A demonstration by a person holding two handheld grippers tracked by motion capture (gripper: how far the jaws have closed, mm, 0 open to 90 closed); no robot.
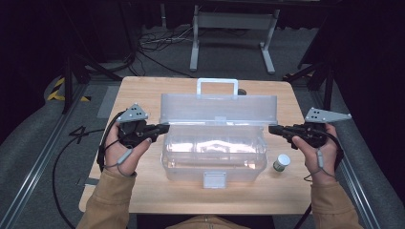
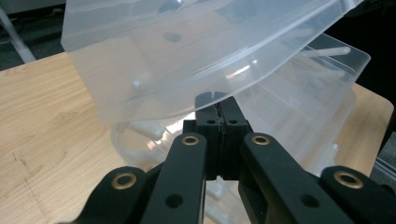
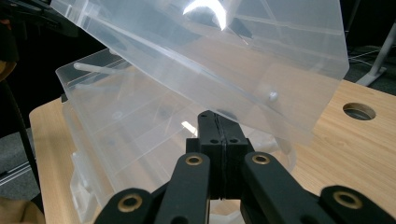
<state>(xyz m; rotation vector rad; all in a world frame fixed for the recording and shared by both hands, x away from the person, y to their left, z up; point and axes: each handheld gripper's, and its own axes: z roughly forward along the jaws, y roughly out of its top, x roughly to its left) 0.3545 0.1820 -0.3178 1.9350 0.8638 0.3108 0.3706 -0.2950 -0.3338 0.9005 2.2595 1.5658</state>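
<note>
A clear plastic toolbox stands in the middle of the wooden table, its lid raised partway, handle at the back. My left gripper is shut, its tips at the lid's left end. My right gripper is shut too, tips at the lid's right end. In the left gripper view the closed jaws sit just under the lid's rim, above the box base. In the right gripper view the closed jaws sit likewise under the lid. Nothing lies between either pair of pads.
A small jar with a white cap stands on the table right of the box, near my right hand. The box's front latch hangs open. A cable hole lies in the table top behind the box. A metal stand is on the floor beyond.
</note>
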